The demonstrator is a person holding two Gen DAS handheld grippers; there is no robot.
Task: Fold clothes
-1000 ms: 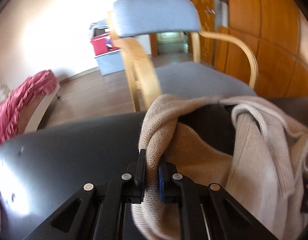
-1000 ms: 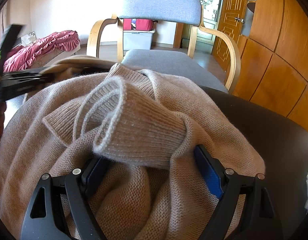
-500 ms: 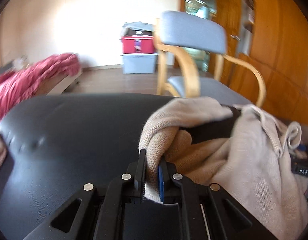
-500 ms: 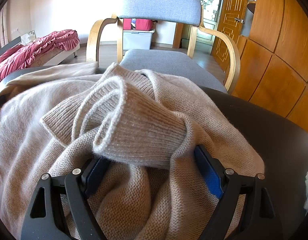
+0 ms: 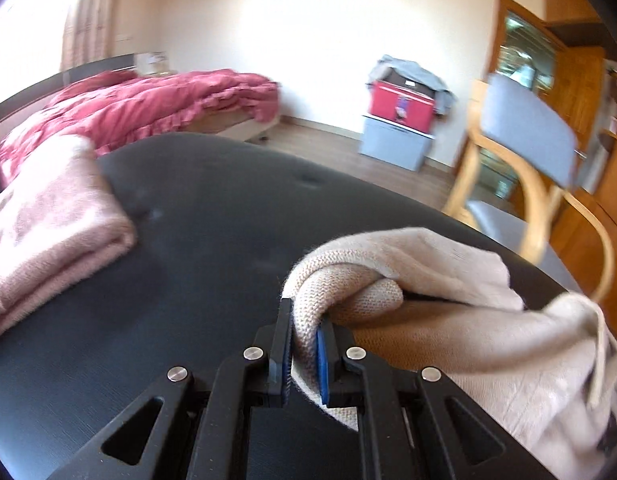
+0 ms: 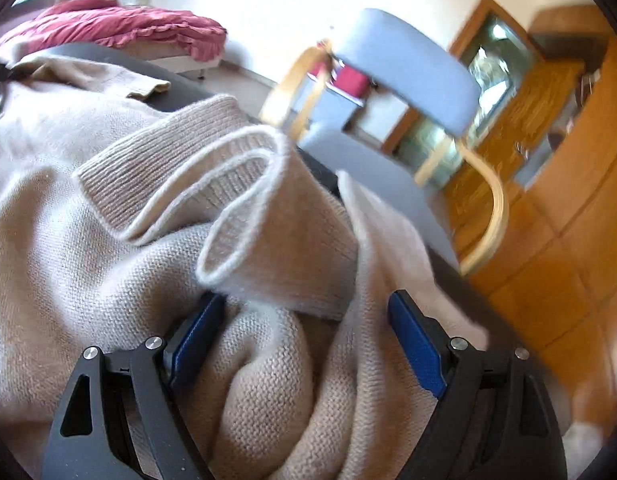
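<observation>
A beige knit sweater (image 5: 448, 344) lies bunched on the black table (image 5: 188, 260). My left gripper (image 5: 304, 316) is shut on a rolled edge of it, and the fabric trails off to the right. In the right wrist view the sweater (image 6: 88, 260) fills the lower frame, with a ribbed cuff (image 6: 244, 208) folded on top. My right gripper (image 6: 306, 298) stands wide around a thick bunch of the knit, with its blue pads (image 6: 416, 344) against the cloth.
A folded pink garment (image 5: 48, 240) lies at the table's left. Beyond the table stand a wooden armchair with grey cushions (image 5: 524, 120), a bed with a red cover (image 5: 128, 108), stacked storage boxes (image 5: 400, 120) and wooden cabinets (image 6: 548, 240).
My left gripper has swept left across the table with the sweater edge in it; the pink garment has come into view. The right gripper has rolled, still around its bunch.
</observation>
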